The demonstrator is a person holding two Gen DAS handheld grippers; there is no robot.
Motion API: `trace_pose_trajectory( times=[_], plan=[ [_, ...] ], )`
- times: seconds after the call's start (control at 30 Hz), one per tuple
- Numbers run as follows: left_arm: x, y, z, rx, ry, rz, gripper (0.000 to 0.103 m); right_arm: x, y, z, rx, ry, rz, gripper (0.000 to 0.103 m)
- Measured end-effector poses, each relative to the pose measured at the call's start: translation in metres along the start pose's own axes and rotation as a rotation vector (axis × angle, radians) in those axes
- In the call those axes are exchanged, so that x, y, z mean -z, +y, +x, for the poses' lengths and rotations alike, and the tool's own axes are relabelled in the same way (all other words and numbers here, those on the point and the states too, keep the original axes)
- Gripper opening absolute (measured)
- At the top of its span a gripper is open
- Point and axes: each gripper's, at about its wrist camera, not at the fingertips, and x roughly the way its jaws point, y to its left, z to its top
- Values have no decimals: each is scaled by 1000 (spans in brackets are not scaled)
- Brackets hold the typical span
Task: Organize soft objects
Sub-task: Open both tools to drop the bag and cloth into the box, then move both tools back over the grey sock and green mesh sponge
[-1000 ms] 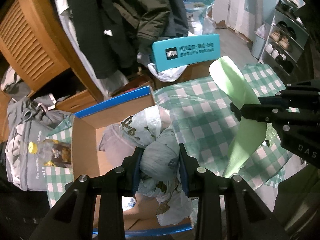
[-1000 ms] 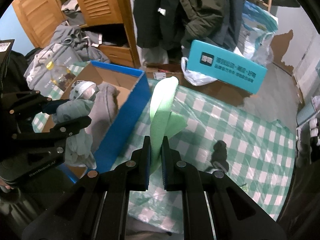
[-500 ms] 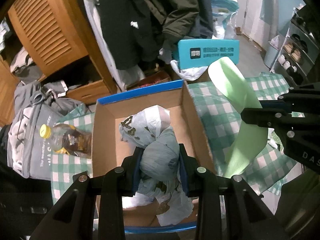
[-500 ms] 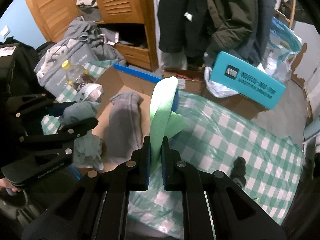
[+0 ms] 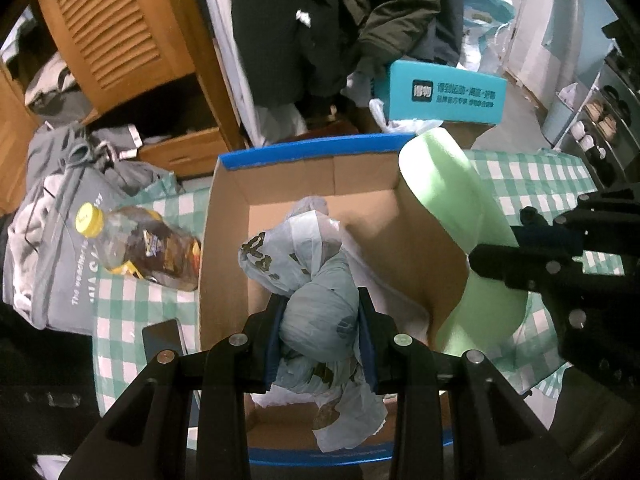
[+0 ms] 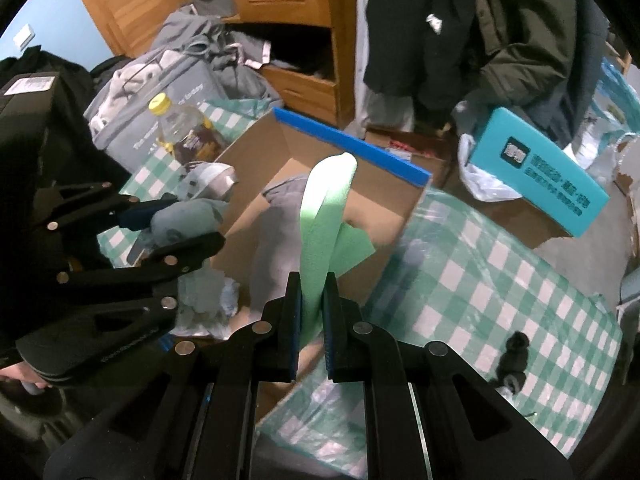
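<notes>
Squeezing a crumpled pale plastic bag point(image 5: 318, 312) at lower centre of the left view over the open cardboard box point(image 5: 224, 216), the left hand-held gripper point(image 5: 320, 334) bunches something light, limp and slippery, while the right hand-held gripper point(image 6: 312, 312) pinches a springy green foam sheet point(image 6: 326, 216) near its lower edge.

The cardboard box point(image 5: 224, 240) is brown with a blue rim. A pale green cloth point(image 6: 322, 240) and a grey-blue bundle point(image 5: 320, 312) with dark print show above it. The desk cover point(image 6: 500, 280) is green-and-white check. A teal carton point(image 5: 444, 98) carries dark lettering. The bottle point(image 5: 132, 246) has a yellow cap.
</notes>
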Motion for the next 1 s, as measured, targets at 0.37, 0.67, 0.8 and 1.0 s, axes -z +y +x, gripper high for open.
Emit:
trace_pose_trajectory(
  times=[0.37, 0.67, 0.8, 1.0],
  plan=[
    [0, 9, 7, -4, 20, -24, 54, -3, 9, 21, -16, 55, -24, 21],
    [-1, 13, 4, -11, 11, -37, 66, -1, 3, 20, -2, 52, 4, 40],
    [-1, 10, 3, -5, 13, -33, 66, 1, -2, 16, 1, 42, 17, 50],
    [-3, 3, 0, 15, 10, -29, 67, 7, -8, 11, 13, 36, 26, 51]
  ],
)
